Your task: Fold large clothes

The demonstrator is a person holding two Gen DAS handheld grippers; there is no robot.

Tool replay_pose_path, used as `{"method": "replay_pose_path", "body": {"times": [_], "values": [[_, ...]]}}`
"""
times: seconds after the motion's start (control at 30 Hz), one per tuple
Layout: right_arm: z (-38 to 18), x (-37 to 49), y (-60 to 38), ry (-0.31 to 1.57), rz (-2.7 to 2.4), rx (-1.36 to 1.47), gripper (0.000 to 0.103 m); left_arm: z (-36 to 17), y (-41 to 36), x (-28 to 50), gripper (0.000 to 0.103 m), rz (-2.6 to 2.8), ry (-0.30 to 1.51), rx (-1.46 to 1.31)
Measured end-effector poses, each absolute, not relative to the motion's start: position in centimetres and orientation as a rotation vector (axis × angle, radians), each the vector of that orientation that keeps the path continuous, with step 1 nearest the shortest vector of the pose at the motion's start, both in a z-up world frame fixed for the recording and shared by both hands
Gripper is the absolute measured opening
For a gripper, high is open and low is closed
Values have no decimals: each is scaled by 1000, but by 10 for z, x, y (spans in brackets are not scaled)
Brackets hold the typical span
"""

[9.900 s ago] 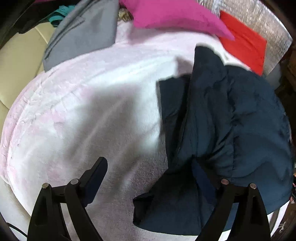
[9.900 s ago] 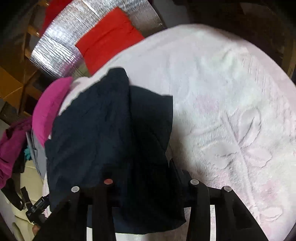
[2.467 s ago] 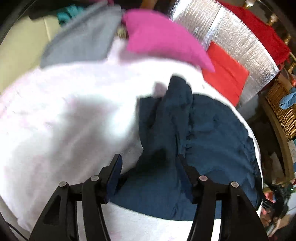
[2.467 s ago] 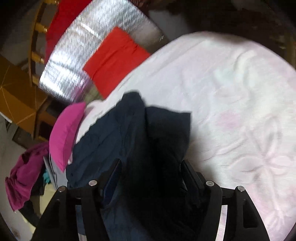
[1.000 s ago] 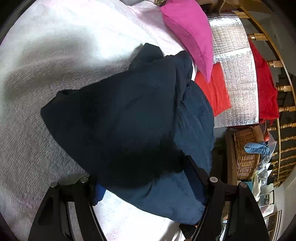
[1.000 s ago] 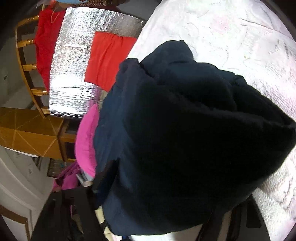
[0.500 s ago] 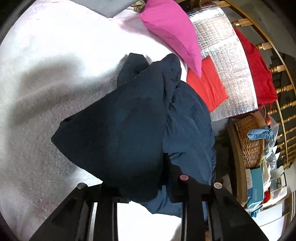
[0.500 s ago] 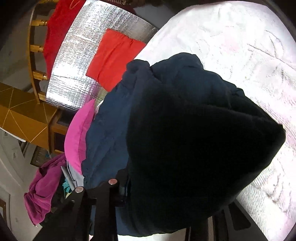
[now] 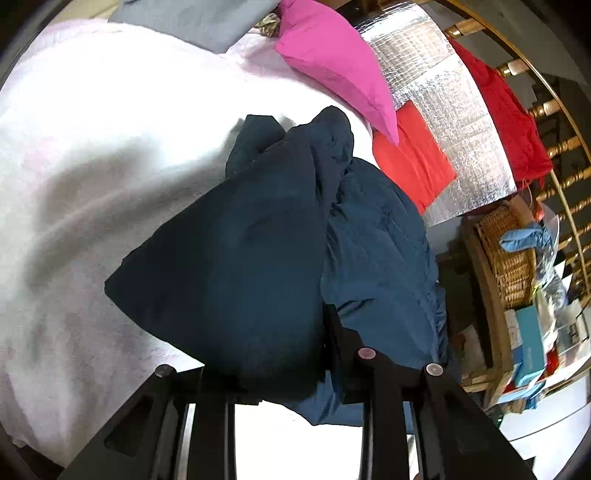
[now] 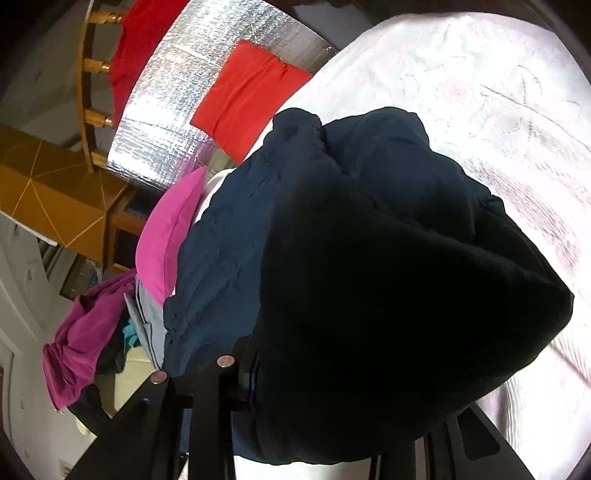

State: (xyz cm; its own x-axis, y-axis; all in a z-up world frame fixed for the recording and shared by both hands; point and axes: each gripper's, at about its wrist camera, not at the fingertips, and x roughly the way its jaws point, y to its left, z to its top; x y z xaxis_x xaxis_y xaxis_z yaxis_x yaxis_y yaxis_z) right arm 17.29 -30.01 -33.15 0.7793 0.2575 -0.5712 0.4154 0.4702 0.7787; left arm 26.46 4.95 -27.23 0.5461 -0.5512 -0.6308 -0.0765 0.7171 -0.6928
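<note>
A dark navy padded jacket (image 9: 258,236) lies bunched on a white blanket (image 9: 92,155). My left gripper (image 9: 280,354) is shut on a thick fold of the jacket and holds it up off the blanket. In the right wrist view the jacket (image 10: 388,288) fills the middle, and my right gripper (image 10: 332,398) is shut on its near edge, its fingertips hidden under the cloth. The jacket's lighter blue lining side (image 9: 380,258) hangs to the right.
A pink pillow (image 9: 336,62), a red cloth (image 9: 413,166) on a silver foil mat (image 9: 443,110) and a grey garment (image 9: 195,18) lie at the blanket's far side. A wicker basket (image 9: 506,254) stands at the right. Magenta clothes (image 10: 85,332) hang at the left.
Both grippers have closed on the jacket's near edge and lifted it off the blanket. Over the last half second the raised fold has shifted only slightly.
</note>
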Motion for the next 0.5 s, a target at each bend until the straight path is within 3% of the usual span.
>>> {"method": "replay_pose_path", "body": {"times": [0.13, 0.3, 0.37, 0.43, 0.5], "values": [[-339, 169, -300, 725, -113, 1110, 36, -277, 43, 271, 31, -283, 1005, -683], [-336, 167, -302, 759, -132, 1093, 48, -264, 29, 269, 50, -229, 1009, -503], [-335, 165, -299, 771, -122, 1098, 49, -256, 22, 264, 55, -204, 1003, -392], [-334, 160, -299, 792, -129, 1104, 61, -250, 19, 256, 57, -197, 989, -337], [-331, 151, -299, 821, -154, 1102, 65, -243, 17, 244, 58, -181, 974, -277]]}}
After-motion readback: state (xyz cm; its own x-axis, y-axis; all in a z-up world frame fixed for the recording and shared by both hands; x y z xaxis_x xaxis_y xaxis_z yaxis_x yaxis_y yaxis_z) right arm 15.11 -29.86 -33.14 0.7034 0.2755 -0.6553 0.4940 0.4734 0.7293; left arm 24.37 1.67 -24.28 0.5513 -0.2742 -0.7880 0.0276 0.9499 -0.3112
